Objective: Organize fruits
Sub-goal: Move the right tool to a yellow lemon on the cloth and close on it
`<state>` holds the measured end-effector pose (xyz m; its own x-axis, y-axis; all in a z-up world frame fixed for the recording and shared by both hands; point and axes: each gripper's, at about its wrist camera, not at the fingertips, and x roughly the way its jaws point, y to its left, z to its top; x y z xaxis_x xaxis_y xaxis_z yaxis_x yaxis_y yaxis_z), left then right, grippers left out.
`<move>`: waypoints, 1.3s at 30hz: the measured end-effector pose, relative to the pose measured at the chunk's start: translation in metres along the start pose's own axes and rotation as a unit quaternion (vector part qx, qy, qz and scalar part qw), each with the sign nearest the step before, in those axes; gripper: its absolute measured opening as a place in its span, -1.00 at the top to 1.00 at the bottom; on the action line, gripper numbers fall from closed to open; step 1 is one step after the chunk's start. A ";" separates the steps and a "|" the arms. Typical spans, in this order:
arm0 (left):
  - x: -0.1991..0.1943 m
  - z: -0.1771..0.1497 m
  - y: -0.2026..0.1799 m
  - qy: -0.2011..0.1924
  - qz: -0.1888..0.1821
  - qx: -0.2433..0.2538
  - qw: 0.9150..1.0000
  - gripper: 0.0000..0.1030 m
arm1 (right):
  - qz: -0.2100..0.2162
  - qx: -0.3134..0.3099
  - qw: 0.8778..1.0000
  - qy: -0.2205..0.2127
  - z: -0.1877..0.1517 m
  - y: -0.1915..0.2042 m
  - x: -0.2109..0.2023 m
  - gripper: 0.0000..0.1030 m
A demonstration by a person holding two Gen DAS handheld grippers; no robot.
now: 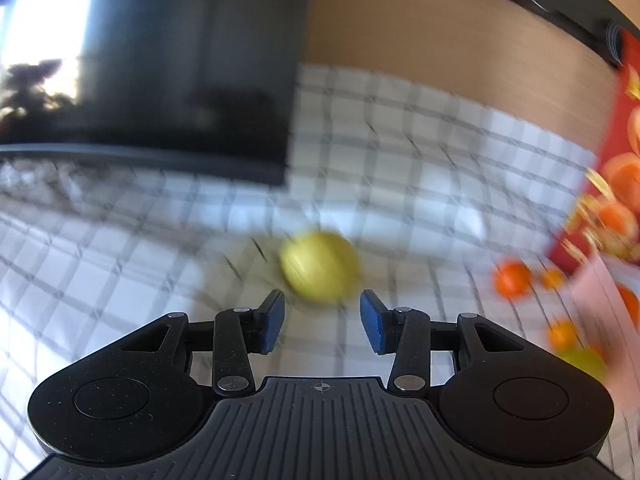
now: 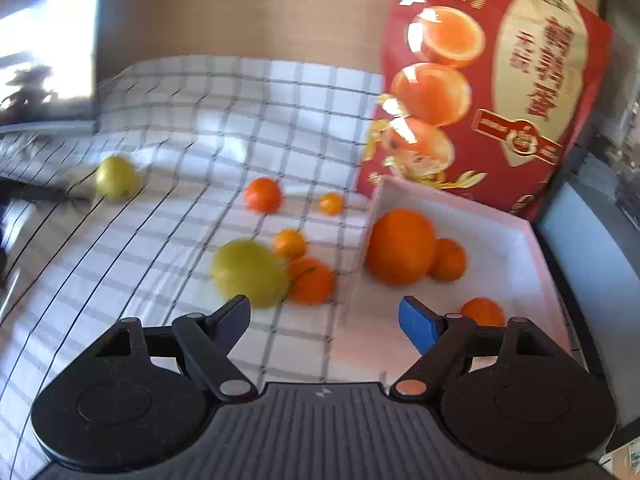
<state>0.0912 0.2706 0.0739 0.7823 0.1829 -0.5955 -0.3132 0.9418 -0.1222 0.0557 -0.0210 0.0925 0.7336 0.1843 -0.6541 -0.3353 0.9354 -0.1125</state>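
Now lots of fruit on a checked cloth (image 2: 168, 240), waiting to be sorted. Left gripper (image 1: 322, 320) aimed at a yellow-green fruit (image 1: 320, 266), maybe a lemon, lying at twelve o'clock just past the blue fingertips (image 1: 274, 322). Jaws a little spread, nothing between them, not touching the fruit yet. Likely lined up that way so the fruit can slip in between for a pick. Everything blurry in that view, so hard to tell more. Right gripper (image 2: 326, 320) with jaws spread wide, also holding nothing. Pointed at the near wall of a white box (image 2: 516, 248), which sits at two o'clock. Already in the box: a big orange (image 2: 400, 246), a smaller orange (image 2: 448, 260) touching it, and one more orange (image 2: 482, 312) near the right fingertip. Probably the home for the orange fruit. Red lid with orange pictures (image 2: 492, 80) standing up behind the box, out of the way so fruit can go in. Outside on the cloth, at eleven o'clock, a big yellow-green fruit (image 2: 248, 272) touching a mandarin (image 2: 312, 282), with more small mandarins (image 2: 264, 194) farther back. Same far lemon at ten o'clock in the right view. Lots left to sort, so only partway done. Round fruit on soft cloth could roll if bumped, so a slow, straight squeeze seems best.
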 end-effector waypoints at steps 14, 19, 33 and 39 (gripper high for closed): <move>0.061 0.023 -0.001 -0.025 0.003 0.048 0.999 0.02 | -0.017 -0.032 0.999 0.034 -0.019 0.027 0.001 -0.59; 0.061 0.017 -0.005 -0.008 -0.028 0.052 0.998 0.03 | -0.015 -0.017 0.999 0.048 -0.026 0.028 0.004 -0.59; -0.007 -0.049 -0.025 0.052 -0.131 0.065 0.988 0.16 | 0.020 -0.028 0.999 0.032 -0.030 0.045 0.003 -0.59; -0.038 -0.063 0.005 0.067 -0.076 -0.002 0.995 0.16 | 0.062 -0.037 0.997 0.005 -0.008 0.060 0.006 -0.59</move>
<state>0.0260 0.2508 0.0458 0.7429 -0.0016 -0.6694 -0.1989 0.9543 -0.2229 0.0350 0.0340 0.0764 0.6776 0.2931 -0.6745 -0.4662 0.8805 -0.0857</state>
